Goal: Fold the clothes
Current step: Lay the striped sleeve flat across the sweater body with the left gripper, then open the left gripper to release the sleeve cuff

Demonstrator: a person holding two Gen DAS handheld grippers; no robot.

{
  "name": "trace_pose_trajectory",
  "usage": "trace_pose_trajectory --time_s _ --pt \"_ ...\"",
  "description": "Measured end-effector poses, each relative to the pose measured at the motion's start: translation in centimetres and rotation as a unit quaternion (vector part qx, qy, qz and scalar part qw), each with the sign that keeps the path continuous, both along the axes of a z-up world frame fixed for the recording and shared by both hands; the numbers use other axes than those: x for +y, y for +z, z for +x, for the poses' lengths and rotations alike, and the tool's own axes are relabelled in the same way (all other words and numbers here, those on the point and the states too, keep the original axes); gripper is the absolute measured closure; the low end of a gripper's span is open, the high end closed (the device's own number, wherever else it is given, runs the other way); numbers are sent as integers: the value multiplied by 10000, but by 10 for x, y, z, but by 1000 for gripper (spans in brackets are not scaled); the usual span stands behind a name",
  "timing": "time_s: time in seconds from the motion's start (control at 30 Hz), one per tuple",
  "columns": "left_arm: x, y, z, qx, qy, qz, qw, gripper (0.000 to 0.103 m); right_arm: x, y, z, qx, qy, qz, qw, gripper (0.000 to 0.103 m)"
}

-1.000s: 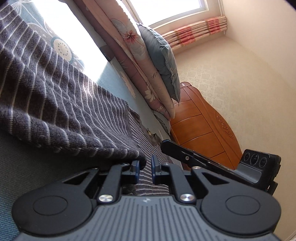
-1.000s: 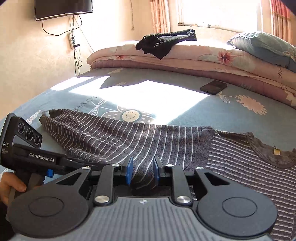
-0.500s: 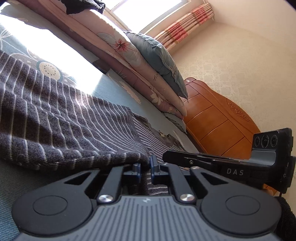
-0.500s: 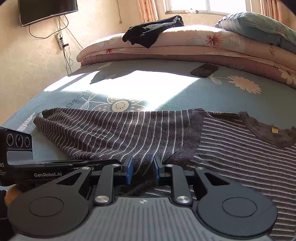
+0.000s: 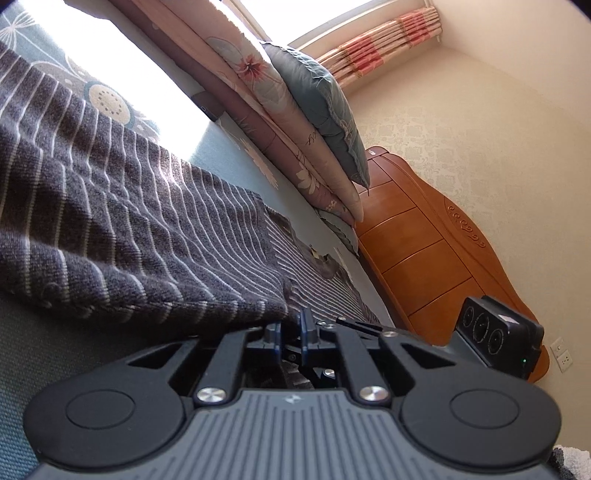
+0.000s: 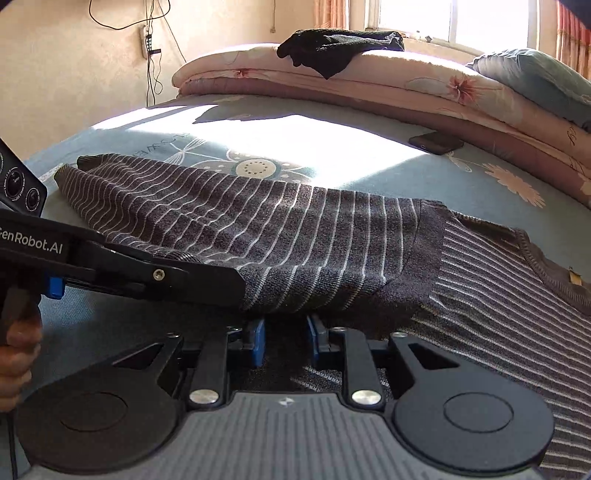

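A home bedroom. A bed (image 6: pixel 369 155) with a flowered blue sheet carries folded quilts (image 6: pixel 406 85) and a pillow (image 6: pixel 535 77) by a sunlit window (image 6: pixel 450 18) with curtains (image 5: pixel 388 48). A carved wooden headboard (image 5: pixel 436 251) stands against papered walls (image 5: pixel 480 140), with a wall socket (image 5: pixel 561 358) beside it.

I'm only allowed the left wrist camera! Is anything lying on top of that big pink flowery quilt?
Observer: Yes, a black garment is draped over the top of the folded quilt.
Operator: Where does the stripy sleeve end?
Observer: The sweater stretches left across the bed, and its cuff lies flat near the bed's edge.
Operator: What are the other jaws doing?
Observer: The right gripper has its jaws a little apart with the sweater's fold at them. I can't tell whether they pinch it.
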State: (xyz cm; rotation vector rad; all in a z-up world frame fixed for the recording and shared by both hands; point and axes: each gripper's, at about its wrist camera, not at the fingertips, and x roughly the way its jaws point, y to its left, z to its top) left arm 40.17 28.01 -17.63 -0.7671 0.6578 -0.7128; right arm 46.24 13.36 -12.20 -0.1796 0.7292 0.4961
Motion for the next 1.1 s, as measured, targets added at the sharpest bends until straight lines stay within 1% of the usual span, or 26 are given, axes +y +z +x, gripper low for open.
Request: trace_pose_trajectory --time_s 0.1,0.13,0.17,0.2,0.27,0.3,0.33,0.4,0.43,0.5,0.53,0.57,0.6,0.63,0.67,0.7,0.73,0.8,0.87,0.9,0.93,0.97,1.0,1.03,1.07,1.1 --pt "-2 -1 1 95 -89 117 9998 96 -10 9 -4 248 14 -57 9997 77" --pt "-4 -2 1 149 -137 175 9996 96 -13 14 -7 246 11 -82 9997 77" --pt "-5 -2 2 196 -173 235 9994 96 -16 19 -10 207 4 -90 9997 77" --pt "-6 -3 2 232 -188 299 9991 96 -19 27 -12 75 -18 -55 10000 77" --pt "-7 -4 2 292 -200 364 9987 96 -20 38 -11 -161 -86 11 9998 77" --pt "-7 -4 2 319 -202 382 9986 96 -19 41 -7 -195 -97 62 9997 77" --pt "-7 -4 2 338 -211 388 9985 96 -16 43 -3 -220 -99 99 9997 77" --pt "-4 -3 1 353 -268 348 9984 96 -6 34 8 -167 -31 -11 9999 77" --pt "-1 -2 1 352 -319 298 9984 93 -1 27 13 -101 -2 -105 9999 77" --pt "8 3 -2 242 -296 191 9991 93 7 7 17 60 -11 -299 9995 77" --pt "14 6 -4 142 -305 59 9994 90 9 4 12 -105 -15 -321 9994 77" --pt "21 9 -6 20 -330 -164 9993 86 10 2 8 -228 -24 -337 9992 77" --pt "29 13 -9 -153 -346 -444 9983 76 10 3 6 -241 -51 -339 9991 77" --pt "35 18 -13 -346 -296 -620 9970 68 10 3 5 -248 -75 -337 9991 77" --pt "41 24 -18 -563 -186 -740 9955 66 10 3 5 -246 -88 -332 9991 77" --pt "45 28 -21 -670 -68 -776 9947 63 10 4 4 -259 -84 -349 9990 77" --pt "45 27 -20 -595 62 -674 9959 60 10 5 3 -275 -84 -367 9989 77" --pt "46 24 -17 -376 312 -441 9978 60 13 7 -4 -349 -62 -400 9986 77" --pt "44 11 -7 154 546 -56 9984 60 20 9 -16 -430 154 -474 9978 78" --pt "44 3 -1 398 688 172 9967 61 25 9 -23 -468 310 -523 9971 78" --pt "45 -1 2 516 766 278 9953 71 31 8 -29 -481 479 -576 9960 78" --pt "47 -2 2 532 804 265 9950 71 37 5 -33 -446 660 -662 9946 77" --pt "48 0 1 502 857 269 9947 70 45 3 -38 -444 784 -777 9929 73" --pt "49 3 -1 395 936 303 9944 66 49 3 -41 -428 883 -827 9917 73" --pt "51 8 -4 273 1036 332 9937 65 52 5 -44 -416 976 -831 9909 73" --pt "55 12 -7 142 1155 329 9927 64 51 11 -46 -418 1055 -714 9910 76"
